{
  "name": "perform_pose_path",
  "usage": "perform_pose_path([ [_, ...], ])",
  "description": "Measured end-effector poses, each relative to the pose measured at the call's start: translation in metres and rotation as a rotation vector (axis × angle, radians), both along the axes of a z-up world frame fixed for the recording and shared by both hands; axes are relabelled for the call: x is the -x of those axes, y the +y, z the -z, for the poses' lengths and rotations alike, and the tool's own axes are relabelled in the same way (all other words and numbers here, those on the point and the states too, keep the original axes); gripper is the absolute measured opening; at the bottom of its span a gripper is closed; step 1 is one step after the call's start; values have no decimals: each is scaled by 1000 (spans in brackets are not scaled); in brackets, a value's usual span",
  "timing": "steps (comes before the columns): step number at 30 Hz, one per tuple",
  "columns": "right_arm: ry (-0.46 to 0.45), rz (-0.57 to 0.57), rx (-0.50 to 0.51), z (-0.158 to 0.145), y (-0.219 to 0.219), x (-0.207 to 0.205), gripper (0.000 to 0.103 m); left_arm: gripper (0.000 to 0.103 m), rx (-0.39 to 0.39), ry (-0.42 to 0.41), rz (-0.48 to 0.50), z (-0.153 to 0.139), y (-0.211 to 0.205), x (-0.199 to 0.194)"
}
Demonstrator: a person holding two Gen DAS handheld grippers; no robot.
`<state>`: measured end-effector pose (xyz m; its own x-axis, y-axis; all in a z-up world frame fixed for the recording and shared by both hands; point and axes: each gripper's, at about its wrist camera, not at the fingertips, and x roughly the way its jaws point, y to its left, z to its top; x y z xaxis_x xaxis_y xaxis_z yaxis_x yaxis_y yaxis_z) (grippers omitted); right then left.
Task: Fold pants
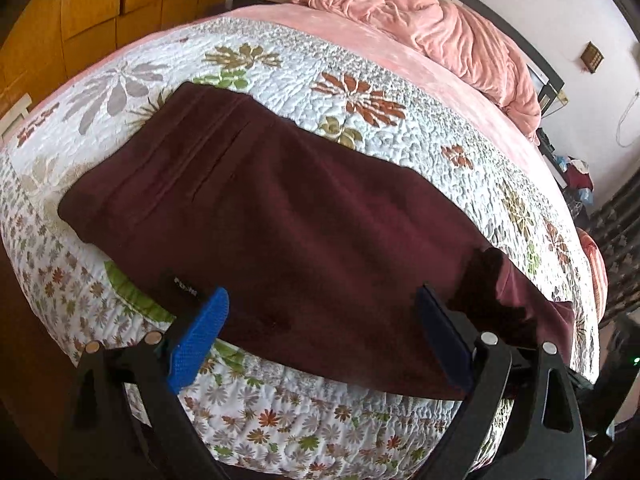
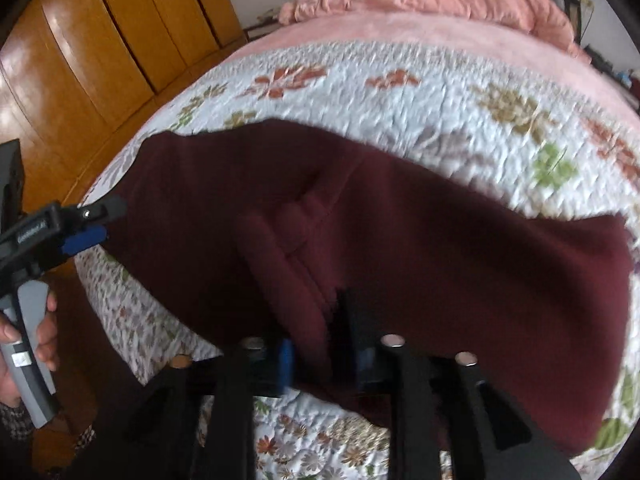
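Observation:
Dark maroon pants (image 1: 280,220) lie spread across the floral quilt (image 1: 360,92) near the bed's front edge. My left gripper (image 1: 320,320) is open, its blue pads wide apart just above the pants' near edge, holding nothing. It also shows in the right wrist view (image 2: 92,224) at the pants' left end. In the right wrist view the pants (image 2: 440,248) fill the middle. My right gripper (image 2: 324,344) is shut on a raised fold of the pants at their near edge. The view is blurred.
A crumpled pink blanket (image 1: 440,28) lies at the back of the bed. A wooden wardrobe (image 2: 100,52) stands to the left. Clutter sits on the floor at the far right (image 1: 576,176).

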<state>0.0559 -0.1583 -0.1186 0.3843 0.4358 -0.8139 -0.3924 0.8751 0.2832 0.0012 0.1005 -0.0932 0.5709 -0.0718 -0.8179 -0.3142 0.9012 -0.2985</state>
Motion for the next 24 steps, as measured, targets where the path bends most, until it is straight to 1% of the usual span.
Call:
perform_pose_path([
  [1,7,-19,-16,-1,0,3,50,94,2,6,3,2,0,0],
  [2,11,-35,-42,-3,-2,6,67,94,2,12,7,4,0,0],
  [4,23,-52,-170,-17,-13,15,80,94,2,14,4,6,1,1],
  [5,33,-53,-240,-23,-20,17,80,94,4,13,4,6,1,1],
  [7,49,-28,-329,-30,-30,15,80,94,7,11,3,6,1,1],
  [9,76,33,-383,-33,-40,6,74,94,12,10,6,6,0,1],
  [10,95,62,-394,-30,-42,-1,66,94,13,10,8,6,-1,1],
  [12,122,103,-363,-22,-39,-15,60,94,11,9,15,6,-3,1],
  [14,147,117,-321,-10,-33,-24,52,94,-2,8,24,6,-6,1],
  [16,185,123,-193,10,-20,-28,49,94,-10,9,29,6,-7,1],
  [18,132,101,-137,13,-10,-21,50,94,-9,9,30,7,-6,2],
  [19,120,87,-114,11,-7,-19,50,94,-9,12,31,7,-6,2],
  [20,120,77,-105,10,-5,-19,50,94,-10,13,31,8,-6,1],
  [21,135,76,-117,7,-7,-19,49,94,-10,15,31,7,-6,1],
  [23,127,93,-192,-3,-16,-17,49,94,-9,13,33,7,-7,1],
  [24,123,97,-197,-5,-18,-16,49,94,-6,12,33,7,-6,1],
])
